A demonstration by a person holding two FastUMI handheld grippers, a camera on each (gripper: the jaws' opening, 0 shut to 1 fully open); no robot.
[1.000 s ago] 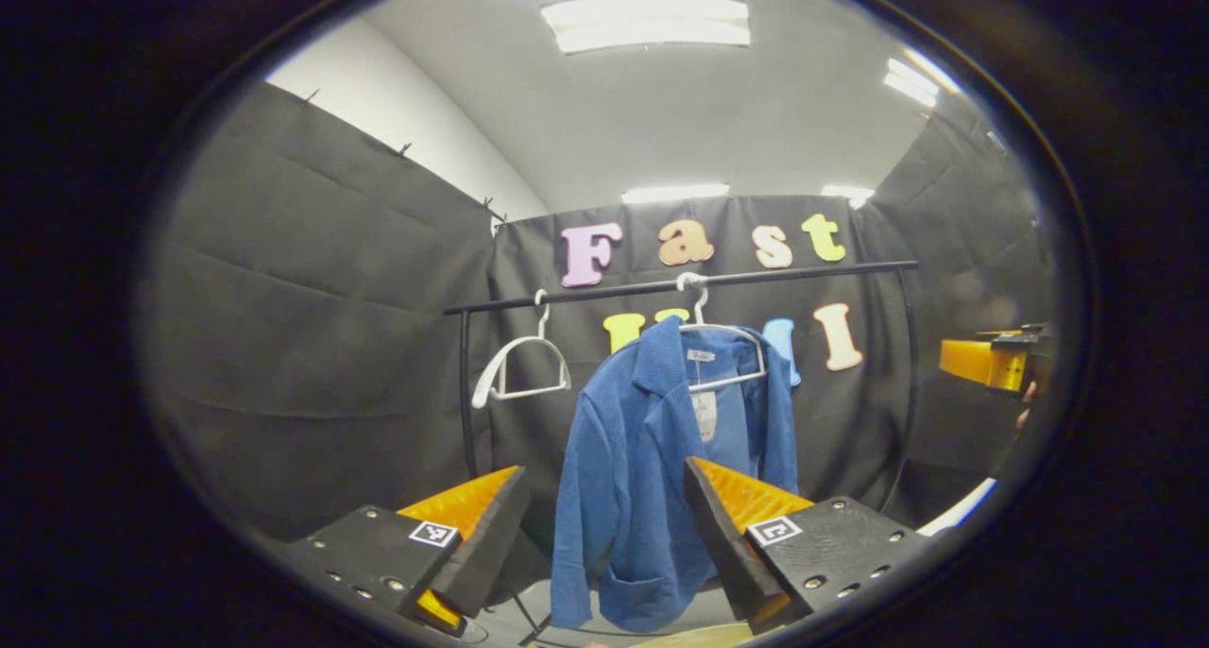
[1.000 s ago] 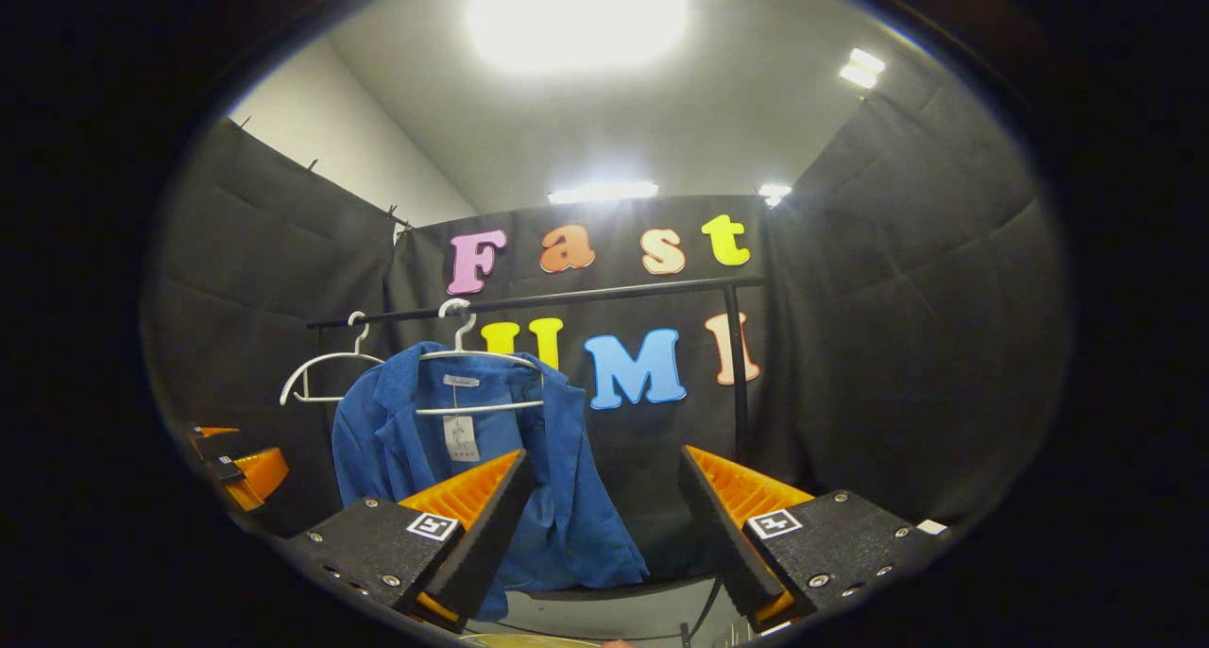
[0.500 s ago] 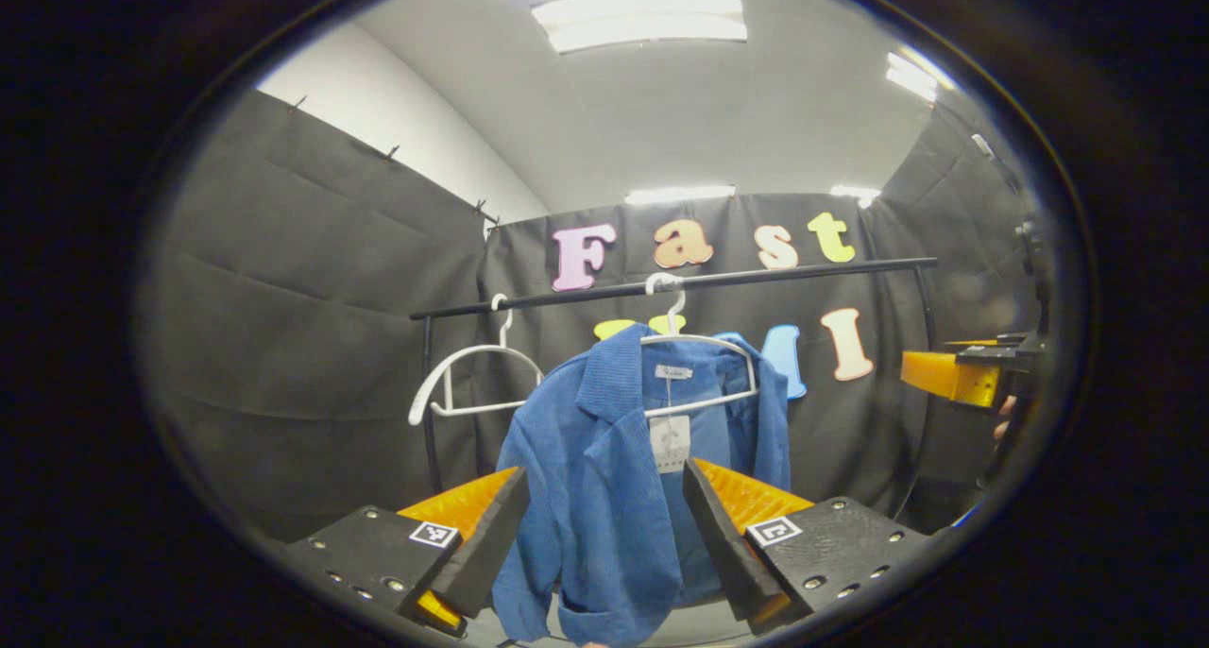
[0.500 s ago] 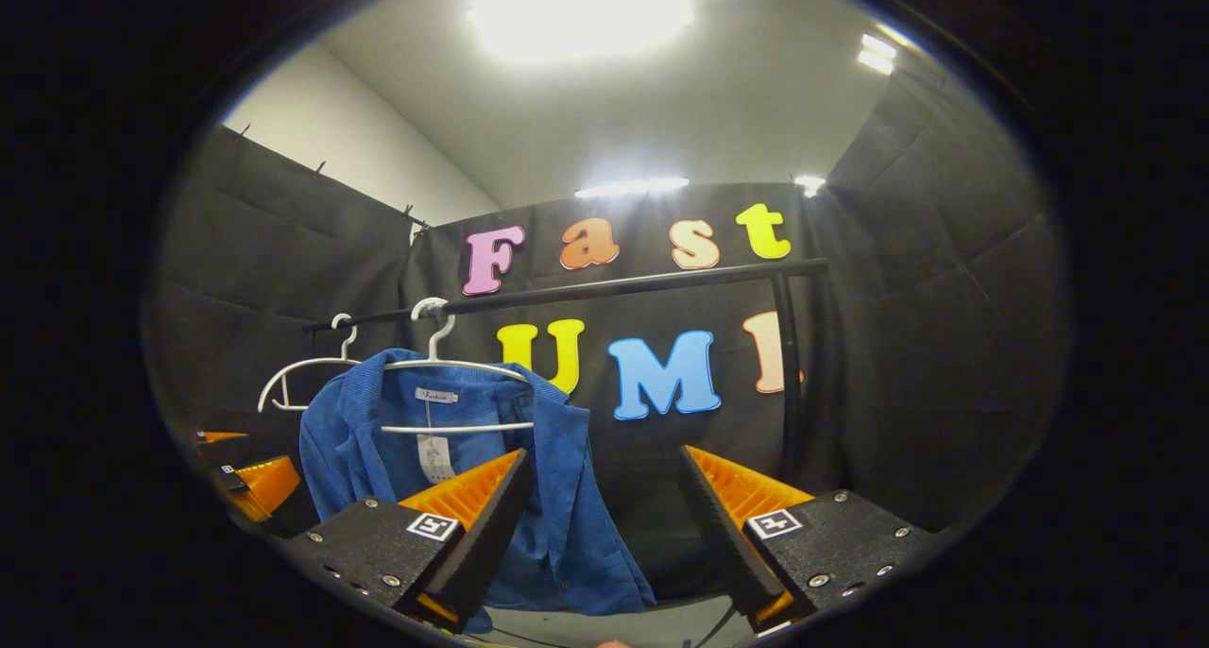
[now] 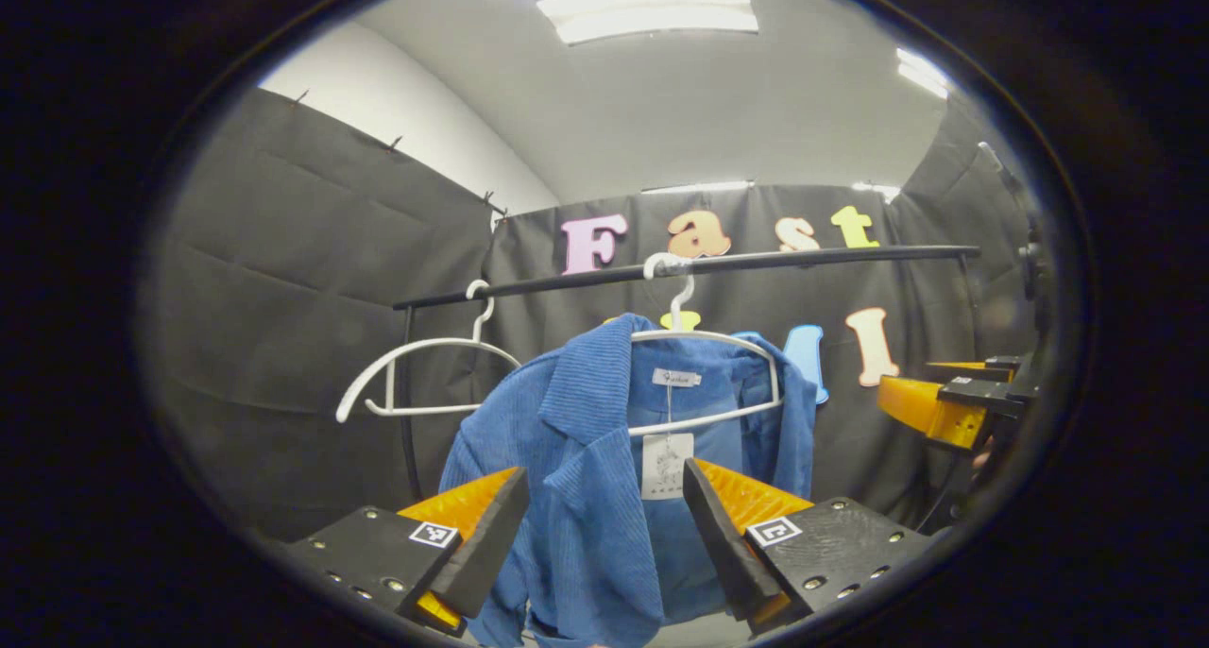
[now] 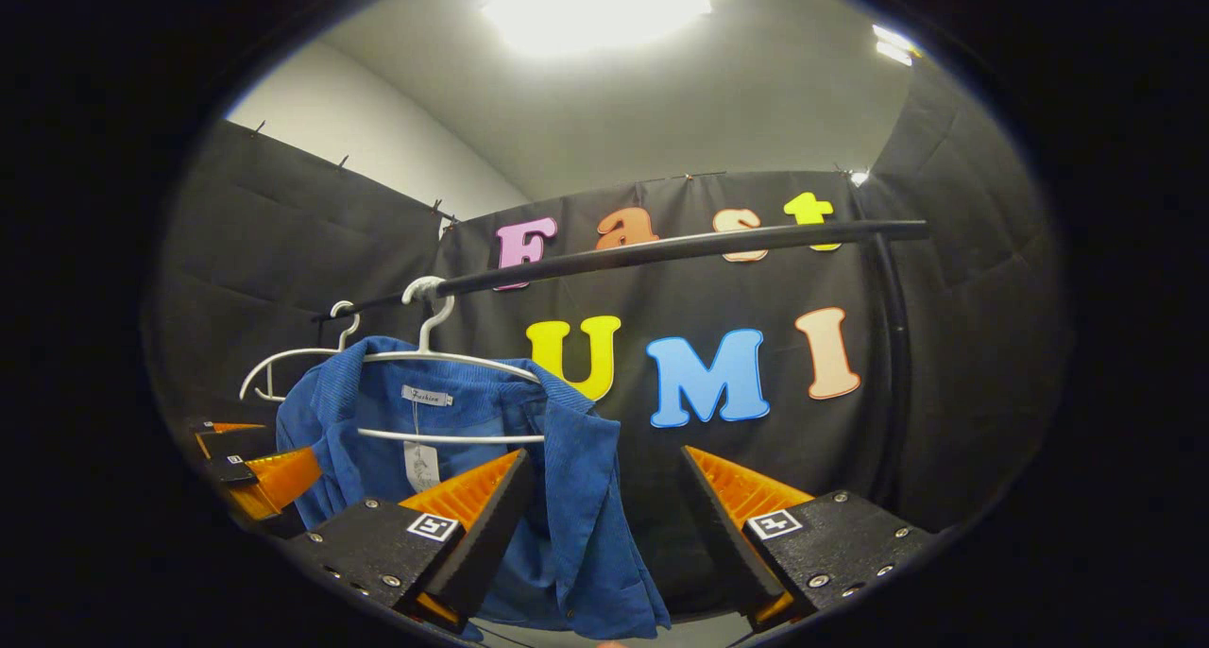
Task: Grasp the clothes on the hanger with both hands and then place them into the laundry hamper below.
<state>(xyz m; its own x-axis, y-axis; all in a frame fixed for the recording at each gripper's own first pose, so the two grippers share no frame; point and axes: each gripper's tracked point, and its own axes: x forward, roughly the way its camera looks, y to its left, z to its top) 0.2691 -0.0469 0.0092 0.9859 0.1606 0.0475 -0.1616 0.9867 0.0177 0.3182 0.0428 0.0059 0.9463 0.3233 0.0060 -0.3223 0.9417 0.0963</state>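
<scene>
A blue corduroy jacket (image 5: 590,478) hangs on a white hanger (image 5: 708,341) from a black rail (image 5: 718,264). A paper tag dangles inside its collar. My left gripper (image 5: 600,525) is open just short of the jacket's front, which shows between its fingers. In the right gripper view the same jacket (image 6: 567,497) hangs left of centre on its hanger (image 6: 444,355). My right gripper (image 6: 604,520) is open, its left finger in front of the jacket's right edge. The right gripper (image 5: 945,407) also appears at the right rim of the left gripper view, and the left gripper (image 6: 260,468) at the left of the right gripper view.
A bare white hanger (image 5: 416,365) hangs on the rail left of the jacket, seen too as the bare hanger (image 6: 288,360) in the right gripper view. The rail's right upright (image 6: 888,365) stands near the black cloth wall. A strip of pale floor (image 5: 689,629) lies below the jacket.
Both grippers have moved closer to the rack: the jacket and rail look larger and higher in each view. Both sets of fingers stayed open throughout.
</scene>
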